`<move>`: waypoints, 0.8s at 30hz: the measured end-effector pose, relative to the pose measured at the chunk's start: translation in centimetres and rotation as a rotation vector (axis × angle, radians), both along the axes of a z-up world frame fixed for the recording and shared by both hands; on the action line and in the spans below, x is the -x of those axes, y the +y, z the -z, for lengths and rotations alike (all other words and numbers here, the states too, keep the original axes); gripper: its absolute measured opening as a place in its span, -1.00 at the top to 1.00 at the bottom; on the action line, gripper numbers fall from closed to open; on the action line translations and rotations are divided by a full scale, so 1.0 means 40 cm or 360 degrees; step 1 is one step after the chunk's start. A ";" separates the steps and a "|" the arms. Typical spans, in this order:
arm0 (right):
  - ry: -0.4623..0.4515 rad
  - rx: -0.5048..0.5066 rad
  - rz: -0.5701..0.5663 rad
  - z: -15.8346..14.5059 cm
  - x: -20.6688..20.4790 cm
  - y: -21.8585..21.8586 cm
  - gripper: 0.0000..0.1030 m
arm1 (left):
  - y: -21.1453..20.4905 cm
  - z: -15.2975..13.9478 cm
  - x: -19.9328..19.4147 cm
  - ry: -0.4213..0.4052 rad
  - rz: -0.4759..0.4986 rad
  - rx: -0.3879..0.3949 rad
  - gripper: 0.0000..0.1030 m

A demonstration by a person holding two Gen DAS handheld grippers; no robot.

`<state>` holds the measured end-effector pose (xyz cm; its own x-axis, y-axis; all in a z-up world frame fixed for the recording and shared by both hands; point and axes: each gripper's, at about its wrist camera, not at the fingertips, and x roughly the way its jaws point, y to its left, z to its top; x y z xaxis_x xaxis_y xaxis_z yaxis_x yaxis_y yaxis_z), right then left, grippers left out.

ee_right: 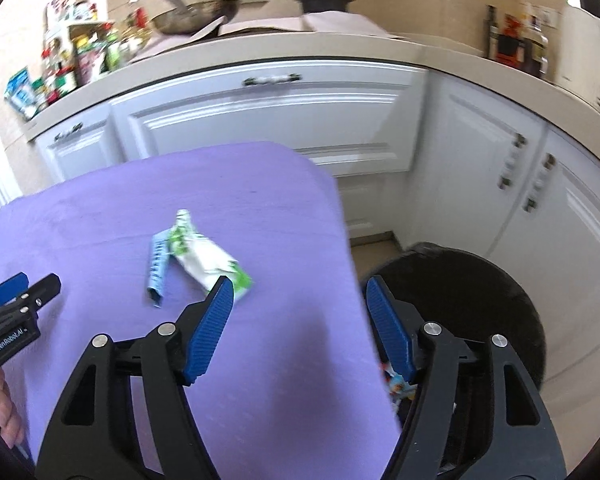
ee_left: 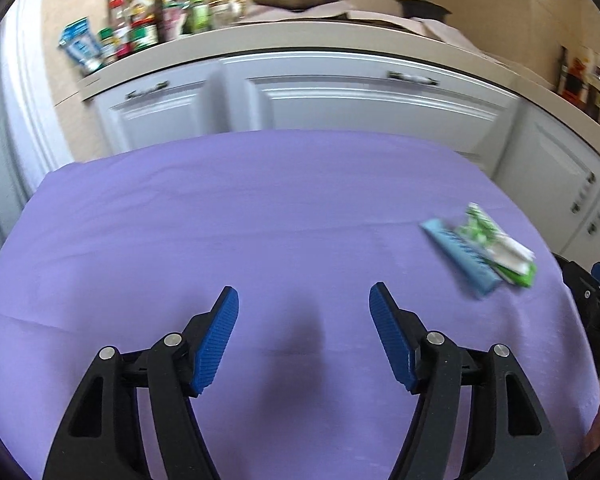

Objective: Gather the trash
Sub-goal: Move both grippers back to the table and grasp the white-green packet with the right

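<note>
Both the left gripper [ee_left: 304,300] and right gripper [ee_right: 298,292] hang spread and empty, while two wrappers [ee_right: 192,256] lie near the table's [ee_right: 100,216] right edge, handy to the bin [ee_right: 500,280] below.

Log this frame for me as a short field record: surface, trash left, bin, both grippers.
surface: table under purple cloth
trash left: blue wrapper and green-white packet, touching, on the cloth
bin: black bin on the floor beside the table; colourful scraps inside
left gripper: open, empty, above bare cloth
right gripper: open, empty, over the table edge
</note>
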<state>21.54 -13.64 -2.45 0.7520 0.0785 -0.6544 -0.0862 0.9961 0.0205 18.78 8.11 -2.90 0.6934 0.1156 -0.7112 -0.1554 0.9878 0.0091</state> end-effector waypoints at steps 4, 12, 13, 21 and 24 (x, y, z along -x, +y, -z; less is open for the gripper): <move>0.0020 0.0032 -0.0070 0.004 -0.030 0.055 -0.31 | 0.059 0.001 -0.001 0.0001 -0.0074 0.0002 -0.29; 0.0069 0.0104 -0.0102 0.021 -0.077 0.110 -0.31 | 0.143 0.015 -0.009 0.0025 -0.0190 0.0016 -0.29; 0.0080 0.0109 -0.0108 0.025 -0.083 0.115 -0.31 | 0.152 0.018 -0.010 0.0029 -0.0201 0.0026 -0.29; 0.0184 0.0111 -0.0168 0.053 -0.112 0.131 0.10 | 0.156 0.025 -0.012 0.0040 -0.0197 0.0033 -0.29; 0.0191 0.0117 -0.0183 0.056 -0.112 0.136 0.19 | 0.153 0.029 -0.014 0.0046 -0.0190 0.0035 -0.29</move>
<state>26.00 -8.20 -4.68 0.6571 0.1083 -0.7460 -0.2009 0.9790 -0.0349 19.33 14.23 -4.07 0.6546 0.1801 -0.7342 -0.2719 0.9623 -0.0064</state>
